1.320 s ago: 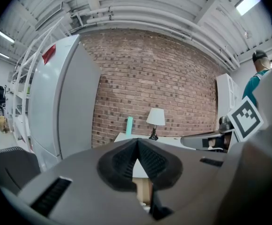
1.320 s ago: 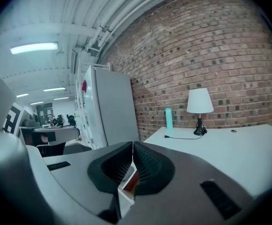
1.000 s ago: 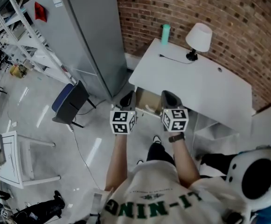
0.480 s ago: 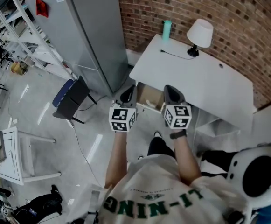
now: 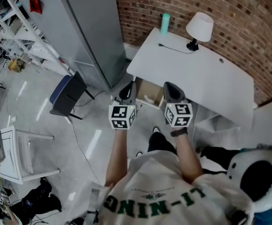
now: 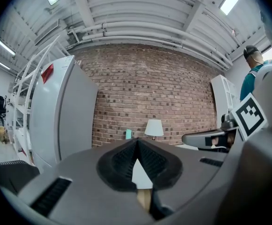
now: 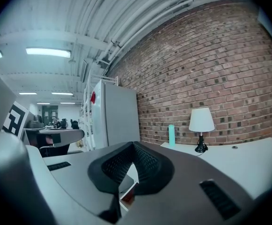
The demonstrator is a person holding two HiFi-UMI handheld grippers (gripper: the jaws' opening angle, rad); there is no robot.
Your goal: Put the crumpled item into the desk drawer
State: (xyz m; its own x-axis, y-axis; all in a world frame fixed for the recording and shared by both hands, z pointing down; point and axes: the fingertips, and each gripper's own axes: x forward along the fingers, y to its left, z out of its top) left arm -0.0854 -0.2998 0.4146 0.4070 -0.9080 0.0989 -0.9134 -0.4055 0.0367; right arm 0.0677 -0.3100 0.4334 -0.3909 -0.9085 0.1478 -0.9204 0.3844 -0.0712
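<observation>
Left gripper (image 5: 128,89) and right gripper (image 5: 171,91) hang side by side in front of us, near each other but apart, marker cubes facing up. Along its own jaws, each shows ribbed black pads meeting at the tips, a narrow wedge of gap beneath them and nothing clamped.

Between the two grippers' tips, the drawer (image 5: 143,91) stands pulled out from under the near edge of the white desk (image 5: 210,81), showing a pale wooden inside. A small light shape lies in it; we cannot tell whether that is the crumpled item, and we see it nowhere else.

The desk top is flat, smooth and bare in the middle. Along its far edge, against the rough red brick wall (image 5: 248,18), stand a teal bottle (image 5: 165,23) and a table lamp (image 5: 200,28) with a white conical shade on a black stem. The tall grey refrigerator (image 5: 86,27), with its hard vertical corner, crowds the desk's left end. A dark chair (image 5: 66,97) stands well to the left of the left gripper. Around it the glossy grey floor (image 5: 37,121) lies open.
</observation>
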